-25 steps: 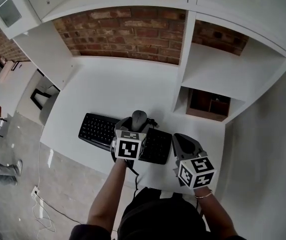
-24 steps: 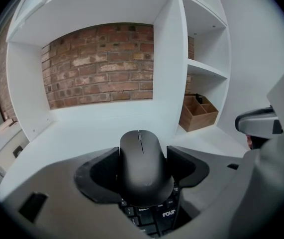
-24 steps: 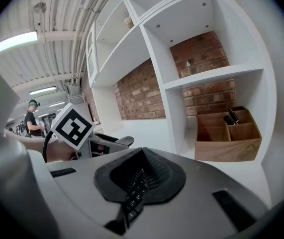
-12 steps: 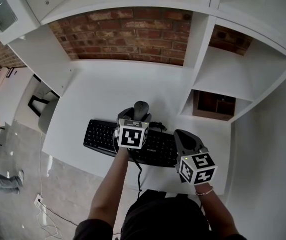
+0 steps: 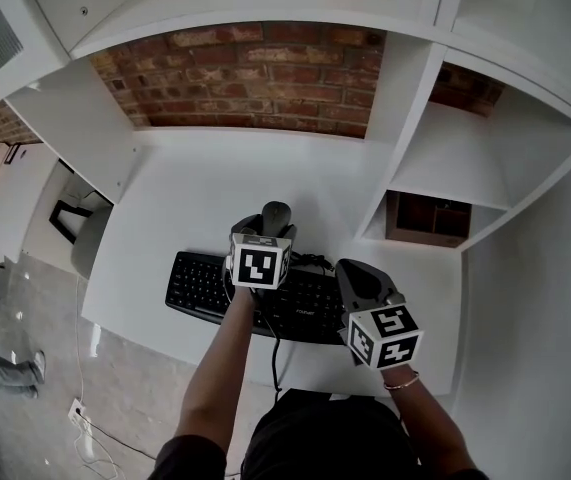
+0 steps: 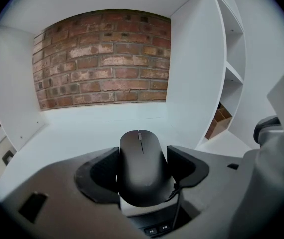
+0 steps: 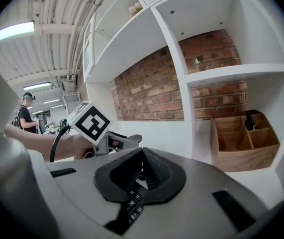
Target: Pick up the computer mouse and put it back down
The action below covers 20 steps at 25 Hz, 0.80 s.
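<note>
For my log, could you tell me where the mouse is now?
The mouse is clamped in the left tongs, centre of the head view, just beyond the keyboard.

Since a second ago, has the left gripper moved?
Yes. Against the keyboard, the left gripper, shut on the mouse, has shifted from over the keys past their far edge, toward the brick wall.

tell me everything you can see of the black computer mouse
The black computer mouse is a smooth, matte, low-domed oval, plastic by its look, with a thin scroll wheel on its front midline. It sits level, nose pointing toward the red brick wall, clamped at both flanks by the left gripper. It appears raised over the rear edge of the black keyboard, whose keys show beneath its tail.
</note>
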### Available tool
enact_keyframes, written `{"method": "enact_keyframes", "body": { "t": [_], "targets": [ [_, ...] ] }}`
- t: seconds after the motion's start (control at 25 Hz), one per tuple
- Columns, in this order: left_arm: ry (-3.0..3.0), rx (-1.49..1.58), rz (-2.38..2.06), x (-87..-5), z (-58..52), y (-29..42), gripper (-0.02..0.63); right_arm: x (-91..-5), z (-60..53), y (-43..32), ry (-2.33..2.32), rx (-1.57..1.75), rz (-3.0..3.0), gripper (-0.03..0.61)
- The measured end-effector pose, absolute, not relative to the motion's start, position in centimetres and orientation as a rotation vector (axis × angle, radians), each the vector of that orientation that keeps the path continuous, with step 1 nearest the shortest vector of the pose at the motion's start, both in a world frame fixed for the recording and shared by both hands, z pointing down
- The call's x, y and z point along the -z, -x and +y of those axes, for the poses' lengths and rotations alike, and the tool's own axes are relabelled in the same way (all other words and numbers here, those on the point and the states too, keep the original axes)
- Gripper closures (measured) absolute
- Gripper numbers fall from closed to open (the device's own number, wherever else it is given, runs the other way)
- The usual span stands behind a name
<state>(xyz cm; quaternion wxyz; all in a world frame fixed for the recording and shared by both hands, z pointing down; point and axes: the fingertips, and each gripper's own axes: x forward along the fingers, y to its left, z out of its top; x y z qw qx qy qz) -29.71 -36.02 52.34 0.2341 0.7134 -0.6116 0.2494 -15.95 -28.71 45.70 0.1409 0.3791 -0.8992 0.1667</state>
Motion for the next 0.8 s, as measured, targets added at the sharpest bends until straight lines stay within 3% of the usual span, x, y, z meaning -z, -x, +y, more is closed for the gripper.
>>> {"method": "enact_keyframes", "body": {
  "t": [0.8],
  "targets": [
    [-1.9, -0.795, -1.585, -58.9, -40.1, 29.8, 0.313, -47.4, -30.0, 17.1, -1.064, -0.486, -2.55, 0.574]
  ]
}}
